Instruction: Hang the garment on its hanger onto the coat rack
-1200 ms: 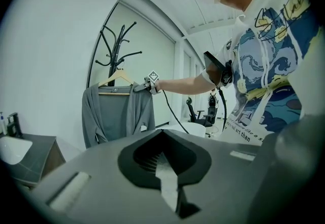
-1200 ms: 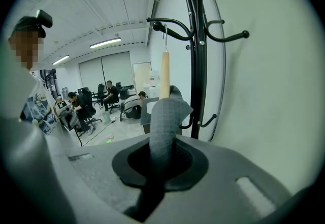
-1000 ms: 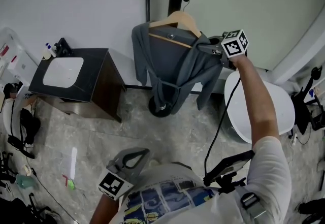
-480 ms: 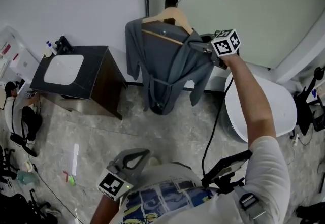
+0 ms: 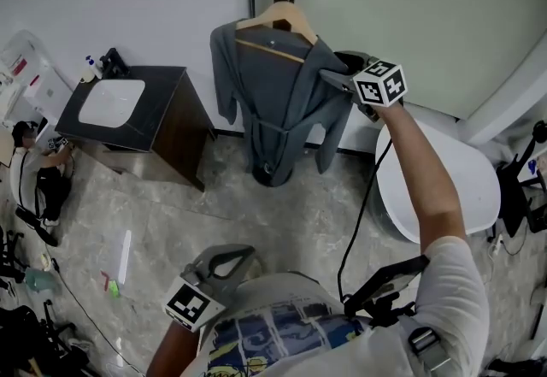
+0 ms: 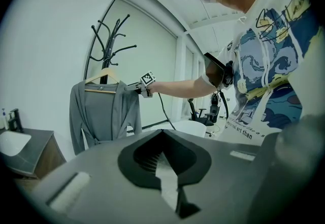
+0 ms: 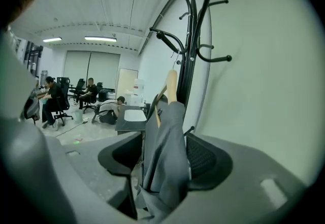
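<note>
Opening, right gripper (image 7: 162, 162) jaws flank the garment (image 7: 165, 139) on its hanger (image 7: 171, 86); left gripper (image 6: 165, 167) jaws sit together.

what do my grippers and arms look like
The left hand-held gripper and right hand-held gripper are grey with black pads; each carries a white cube with black square markers. A black cable trails from the right, whose jaws are opening with the grey garment between. Short white sleeve.
</note>
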`<action>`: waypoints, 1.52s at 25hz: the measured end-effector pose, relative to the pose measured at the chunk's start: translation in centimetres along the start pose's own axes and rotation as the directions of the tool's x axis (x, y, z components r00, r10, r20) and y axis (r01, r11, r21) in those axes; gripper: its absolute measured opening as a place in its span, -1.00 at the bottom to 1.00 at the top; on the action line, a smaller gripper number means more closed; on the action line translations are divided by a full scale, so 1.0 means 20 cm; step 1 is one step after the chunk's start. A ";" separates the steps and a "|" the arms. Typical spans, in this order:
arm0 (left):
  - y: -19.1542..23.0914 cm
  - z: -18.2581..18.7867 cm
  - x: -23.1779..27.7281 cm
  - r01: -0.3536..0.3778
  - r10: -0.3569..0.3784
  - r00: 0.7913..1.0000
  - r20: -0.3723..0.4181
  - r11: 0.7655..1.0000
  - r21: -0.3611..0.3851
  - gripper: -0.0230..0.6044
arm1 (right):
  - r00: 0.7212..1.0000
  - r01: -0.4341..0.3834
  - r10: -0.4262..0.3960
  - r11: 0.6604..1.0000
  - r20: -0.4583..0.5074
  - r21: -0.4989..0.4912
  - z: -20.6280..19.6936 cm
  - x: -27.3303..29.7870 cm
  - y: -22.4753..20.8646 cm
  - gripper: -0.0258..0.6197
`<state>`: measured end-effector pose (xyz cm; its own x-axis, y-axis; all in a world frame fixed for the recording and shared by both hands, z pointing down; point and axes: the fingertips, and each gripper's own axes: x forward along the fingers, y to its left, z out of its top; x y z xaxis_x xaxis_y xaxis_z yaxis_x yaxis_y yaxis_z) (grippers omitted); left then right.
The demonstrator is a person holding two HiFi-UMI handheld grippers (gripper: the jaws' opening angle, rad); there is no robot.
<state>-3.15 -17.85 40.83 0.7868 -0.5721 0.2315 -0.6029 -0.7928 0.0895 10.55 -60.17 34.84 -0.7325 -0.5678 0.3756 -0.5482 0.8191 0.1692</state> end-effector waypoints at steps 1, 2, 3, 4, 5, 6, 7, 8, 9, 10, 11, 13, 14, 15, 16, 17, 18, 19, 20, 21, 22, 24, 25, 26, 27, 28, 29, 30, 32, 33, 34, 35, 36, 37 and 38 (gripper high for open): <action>-0.02 0.00 0.01 -0.001 0.001 1.000 -0.001 1.000 0.002 -0.92 | 1.000 0.029 -0.029 1.000 0.004 -0.012 -0.01 -0.04 0.00 -0.12; -0.05 0.00 0.01 -0.002 0.002 1.000 -0.002 1.000 0.004 -0.92 | 0.998 0.060 -0.059 0.998 0.009 -0.024 -0.02 -0.08 0.00 -0.11; -0.08 0.00 0.02 -0.005 0.005 1.000 -0.002 1.000 0.004 -0.92 | 0.996 0.091 -0.090 0.995 0.013 -0.037 -0.04 -0.13 0.01 -0.11; -0.10 0.00 0.02 -0.011 0.011 1.000 -0.002 1.000 0.001 -0.92 | 0.992 0.122 -0.121 0.991 0.018 -0.053 -0.05 -0.18 0.02 -0.11; -0.12 0.00 0.02 -0.017 0.017 1.000 -0.002 1.000 -0.004 -0.92 | 0.989 0.150 -0.149 0.986 0.022 -0.069 -0.07 -0.22 0.04 -0.11; -0.15 0.00 0.02 -0.023 0.023 1.000 -0.002 1.000 -0.009 -0.92 | 0.985 0.171 -0.170 0.982 0.026 -0.082 -0.08 -0.28 0.06 -0.11; -0.17 -0.01 0.02 -0.028 0.028 1.000 -0.002 1.000 -0.014 -0.92 | 0.983 0.181 -0.179 0.979 0.029 -0.091 -0.10 -0.32 0.10 -0.11; -0.20 -0.02 0.02 -0.032 0.032 0.999 -0.003 0.999 -0.018 -0.92 | 0.984 0.179 -0.177 0.979 0.033 -0.096 -0.13 -0.37 0.16 -0.11; -0.22 -0.03 0.03 -0.037 0.037 0.999 -0.006 0.999 -0.022 -0.92 | 0.986 0.167 -0.165 0.981 0.037 -0.099 -0.16 -0.41 0.23 -0.12; -0.24 -0.04 0.03 -0.041 0.041 0.999 -0.010 0.999 -0.025 -0.92 | 0.989 0.148 -0.145 0.984 0.040 -0.101 -0.19 -0.44 0.31 -0.14; -0.27 -0.06 0.04 -0.044 0.044 0.999 -0.015 0.999 -0.030 -0.92 | 0.992 0.124 -0.120 0.987 0.041 -0.105 -0.22 -0.48 0.40 -0.19; -0.31 -0.07 0.04 -0.048 0.048 0.999 -0.024 0.998 -0.040 -0.92 | 0.997 0.069 -0.065 0.992 0.042 -0.108 -0.28 -0.55 0.60 -0.28; -0.33 -0.07 0.05 -0.050 0.049 0.998 -0.028 0.998 -0.043 -0.92 | 0.998 0.043 -0.039 0.994 0.040 -0.105 -0.31 -0.58 0.69 -0.36; -0.34 -0.08 0.04 -0.053 0.051 0.998 -0.032 0.998 -0.046 -0.92 | 0.999 0.017 -0.014 0.995 0.038 -0.101 -0.35 -0.60 0.79 -0.43; -0.36 -0.09 0.04 -0.055 0.053 0.998 -0.034 0.997 -0.050 -0.92 | 0.999 -0.006 0.010 0.995 0.036 -0.099 -0.38 -0.62 0.88 -0.53; -0.37 -0.10 0.04 -0.055 0.053 0.998 -0.037 0.997 -0.054 -0.92 | 0.999 -0.027 0.030 0.995 0.033 -0.097 -0.41 -0.65 0.97 -0.64; -0.39 -0.11 0.03 -0.054 0.051 0.998 -0.039 0.997 -0.057 -0.92 | 0.998 -0.045 0.048 0.995 0.031 -0.091 -0.45 -0.68 1.06 -0.77; -0.40 -0.11 0.03 -0.049 0.047 0.998 -0.042 0.997 -0.060 -0.92 | 0.998 -0.060 0.063 0.995 0.028 -0.080 -0.48 -0.70 1.14 -0.87; -0.41 -0.11 0.03 -0.042 0.040 0.998 -0.042 0.997 -0.062 -0.92 | 0.997 -0.074 0.075 0.995 0.025 -0.067 -0.51 -0.73 1.21 -0.91; -0.43 -0.11 0.03 -0.034 0.031 0.999 -0.041 0.997 -0.064 -0.92 | 0.996 -0.083 0.084 0.995 0.023 -0.053 -0.54 -0.76 1.27 -0.91; -0.44 -0.11 0.03 -0.023 0.021 0.999 -0.039 0.998 -0.065 -0.92 | 0.996 -0.088 0.089 0.996 0.022 -0.034 -0.56 -0.79 1.33 -0.91; -0.47 -0.11 0.03 0.001 -0.003 0.999 -0.033 0.998 -0.057 -0.92 | 0.995 -0.095 0.095 0.995 0.022 0.022 -0.61 -0.84 1.44 -0.91; -0.48 -0.11 0.04 0.014 -0.015 0.999 -0.029 0.999 -0.051 -0.92 | 0.995 -0.099 0.098 0.994 0.018 0.049 -0.64 -0.87 1.49 -0.91; -0.49 -0.10 0.03 0.028 -0.029 0.999 -0.023 0.999 -0.046 -0.92 | 0.995 -0.104 0.104 0.992 0.011 0.070 -0.66 -0.88 1.55 -0.91; -0.49 -0.10 0.03 0.042 -0.043 0.999 -0.017 0.998 -0.040 -0.92 | 0.994 -0.110 0.110 0.990 0.003 0.088 -0.68 -0.89 1.60 -0.91; -0.49 -0.09 0.02 0.056 -0.057 0.998 -0.013 0.998 -0.034 -0.92 | 0.993 -0.113 0.114 0.988 -0.003 0.107 -0.69 -0.90 1.65 -0.91; -0.49 -0.09 0.00 0.069 -0.069 0.998 -0.010 0.997 -0.029 -0.92 | 0.993 -0.114 0.116 0.986 -0.007 0.125 -0.70 -0.91 1.70 -0.91; -0.50 -0.09 -0.02 0.080 -0.080 0.997 -0.009 0.996 -0.025 -0.92 | 0.993 -0.112 0.114 0.984 -0.011 0.140 -0.70 -0.91 1.75 -0.91; -0.51 -0.10 -0.09 0.097 -0.097 0.995 -0.006 0.995 -0.019 -0.92 | 0.994 -0.104 0.108 0.982 -0.014 0.158 -0.70 -0.93 1.85 -0.91; -0.51 -0.11 -0.12 0.104 -0.104 0.995 -0.002 0.994 -0.017 -0.92 | 0.994 -0.101 0.105 0.981 -0.012 0.165 -0.69 -0.95 1.90 -0.91; -0.51 -0.11 -0.16 0.108 -0.108 0.994 0.004 0.994 -0.017 -0.92 | 0.995 -0.099 0.102 0.980 -0.008 0.170 -0.67 -0.95 1.95 -0.91; -0.51 -0.11 -0.20 0.111 -0.111 0.994 0.010 0.994 -0.018 -0.92 | 0.995 -0.097 0.099 0.980 -0.004 0.173 -0.66 -0.96 2.00 -0.91; -0.51 -0.11 -0.24 0.114 -0.114 0.993 0.013 0.993 -0.018 -0.92 | 0.995 -0.095 0.096 0.980 0.000 0.174 -0.64 -0.95 2.04 -0.91; -0.51 -0.12 -0.27 0.119 -0.119 0.993 0.014 0.993 -0.014 -0.92 | 0.996 -0.092 0.092 0.981 0.003 0.173 -0.63 -0.95 2.08 -0.91; -0.51 -0.13 -0.30 0.127 -0.127 0.992 0.014 0.992 -0.005 -0.92 | 0.996 -0.086 0.087 0.982 0.003 0.170 -0.61 -0.95 2.12 -0.91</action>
<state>-2.11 -5.73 40.98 0.8589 -0.4696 0.2043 -0.4985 -0.8581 0.1233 6.25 -13.70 46.03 -0.7787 -0.4946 0.3861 -0.5434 0.8392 -0.0210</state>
